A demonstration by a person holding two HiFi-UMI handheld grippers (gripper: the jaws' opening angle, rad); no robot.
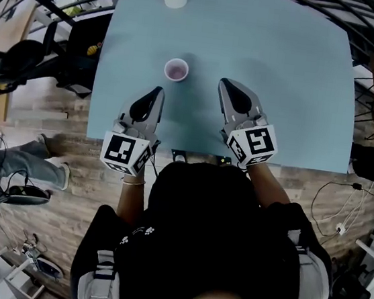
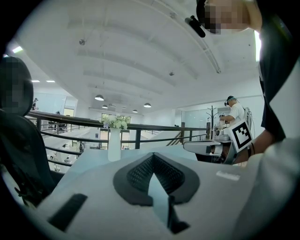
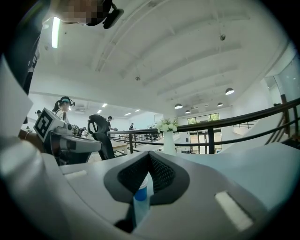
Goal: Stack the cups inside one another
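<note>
Fingers on left gripper (image 1: 159, 91) and right gripper (image 1: 223, 83) were shut, empty; small cup (image 1: 176, 69) was reckoned light, crushable, best rim-pinched gently.

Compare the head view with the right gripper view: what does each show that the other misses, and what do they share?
Head view only: the whole blue table from above, the open mouth of the cup with its pinkish inside, and the gap between it and the left gripper and right gripper.
Right gripper view only: the cup's blue side seen past that gripper's shut fingers, flowers in the white vase, the railing and people working behind.
Both: cup, vase, table and both grippers.
</note>
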